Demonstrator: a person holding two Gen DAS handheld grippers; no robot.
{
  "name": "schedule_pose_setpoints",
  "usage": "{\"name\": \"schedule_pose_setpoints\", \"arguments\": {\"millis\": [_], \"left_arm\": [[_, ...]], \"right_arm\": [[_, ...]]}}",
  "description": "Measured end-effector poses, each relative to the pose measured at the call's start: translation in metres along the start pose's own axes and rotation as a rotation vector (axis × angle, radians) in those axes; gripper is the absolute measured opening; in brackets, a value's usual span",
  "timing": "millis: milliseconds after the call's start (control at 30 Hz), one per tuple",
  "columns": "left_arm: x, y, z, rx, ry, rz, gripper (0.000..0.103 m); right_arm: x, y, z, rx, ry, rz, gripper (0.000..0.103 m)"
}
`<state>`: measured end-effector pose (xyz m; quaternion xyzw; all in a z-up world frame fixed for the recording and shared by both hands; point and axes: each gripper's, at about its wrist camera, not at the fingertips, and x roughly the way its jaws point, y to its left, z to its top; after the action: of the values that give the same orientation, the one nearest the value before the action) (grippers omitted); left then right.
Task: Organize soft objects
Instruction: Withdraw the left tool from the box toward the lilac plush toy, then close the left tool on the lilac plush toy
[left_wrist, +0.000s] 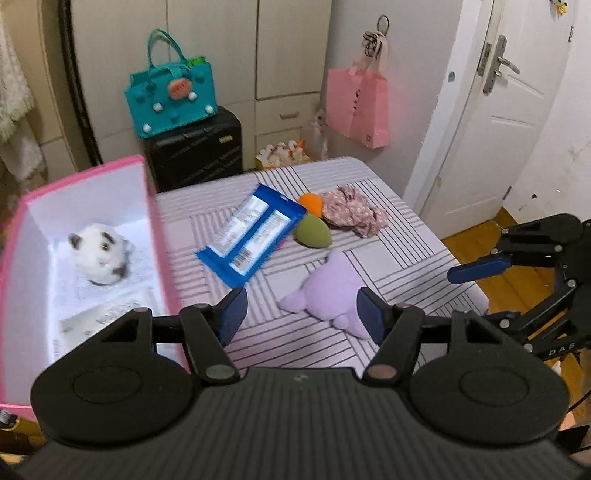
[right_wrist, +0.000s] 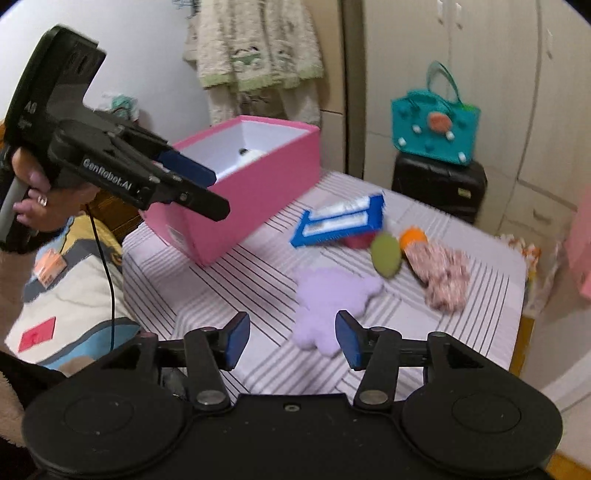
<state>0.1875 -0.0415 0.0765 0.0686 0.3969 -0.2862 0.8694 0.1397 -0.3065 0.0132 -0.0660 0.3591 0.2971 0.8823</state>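
A pink box (left_wrist: 155, 221) (right_wrist: 258, 184) stands on the striped table and holds a white plush cat (left_wrist: 101, 254). On the table lie a purple plush (left_wrist: 332, 291) (right_wrist: 332, 299), a green egg sponge (left_wrist: 313, 230) (right_wrist: 386, 254), an orange sponge (left_wrist: 310, 202) (right_wrist: 413, 236), a floral cloth (left_wrist: 352, 214) (right_wrist: 441, 277) and a blue packet (left_wrist: 253, 232) (right_wrist: 340, 221). My left gripper (left_wrist: 301, 314) is open and empty, above the table next to the box; it also shows in the right wrist view (right_wrist: 207, 188). My right gripper (right_wrist: 291, 339) is open and empty, just short of the purple plush.
The striped table (left_wrist: 406, 258) (right_wrist: 221, 295) ends at the right by a white door (left_wrist: 509, 122). Behind it are a black case (left_wrist: 195, 147) with a teal bag (left_wrist: 171, 96), a hanging pink bag (left_wrist: 360, 107) and a wardrobe. A blanket (right_wrist: 74, 266) lies left.
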Motion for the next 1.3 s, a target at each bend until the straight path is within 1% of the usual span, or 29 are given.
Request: {"name": "schedule_pose_setpoints", "arguments": {"millis": [67,167,267,333,400,533,667,733,933,1033,1067,1167,1200,1233,1300], "left_arm": [[0.010,-0.003,-0.002,0.002,0.001,-0.025,0.065],[0.024,-0.009,-0.004,0.018,-0.020,-0.033,0.065],[0.032,-0.012,-0.006,0.035,-0.061,0.002,0.065],[0.039,-0.013,-0.008,0.050,-0.068,0.014,0.065],[0.046,-0.013,-0.010,0.032,-0.065,0.002,0.066],[0.064,-0.012,-0.017,-0.023,-0.054,-0.036,0.067],[0.081,-0.015,-0.025,-0.051,-0.064,-0.024,0.069],[0.088,-0.013,-0.028,-0.088,-0.073,-0.022,0.071],[0.116,-0.006,-0.035,-0.192,-0.053,-0.048,0.072],[0.125,-0.003,-0.041,-0.235,-0.045,-0.055,0.074],[0.126,-0.003,-0.044,-0.231,-0.050,-0.049,0.076],[0.128,-0.016,-0.049,-0.120,-0.085,0.035,0.081],[0.128,-0.017,-0.050,-0.109,-0.088,0.040,0.083],[0.129,-0.016,-0.050,-0.123,-0.086,0.031,0.083],[0.133,-0.011,-0.050,-0.194,-0.062,-0.009,0.083]], "right_arm": [[0.007,-0.010,-0.009,0.037,-0.003,0.012,0.060],[0.020,-0.023,-0.021,0.076,0.006,0.030,0.064],[0.033,-0.036,-0.029,0.094,0.033,0.053,0.065],[0.041,-0.042,-0.032,0.089,0.042,0.061,0.068],[0.048,-0.045,-0.034,0.084,0.038,0.061,0.072],[0.062,-0.044,-0.037,0.059,0.013,0.080,0.074],[0.073,-0.041,-0.040,0.044,-0.029,0.099,0.081],[0.076,-0.039,-0.040,0.031,-0.060,0.088,0.082],[0.087,-0.031,-0.039,-0.017,-0.128,0.049,0.085],[0.092,-0.026,-0.038,-0.035,-0.152,0.017,0.090],[0.095,-0.024,-0.038,-0.040,-0.151,0.001,0.090],[0.104,-0.022,-0.037,-0.040,-0.135,-0.040,0.090],[0.106,-0.021,-0.037,-0.035,-0.130,-0.058,0.090],[0.107,-0.020,-0.038,-0.037,-0.129,-0.066,0.090],[0.108,-0.019,-0.038,-0.041,-0.122,-0.080,0.090]]}}
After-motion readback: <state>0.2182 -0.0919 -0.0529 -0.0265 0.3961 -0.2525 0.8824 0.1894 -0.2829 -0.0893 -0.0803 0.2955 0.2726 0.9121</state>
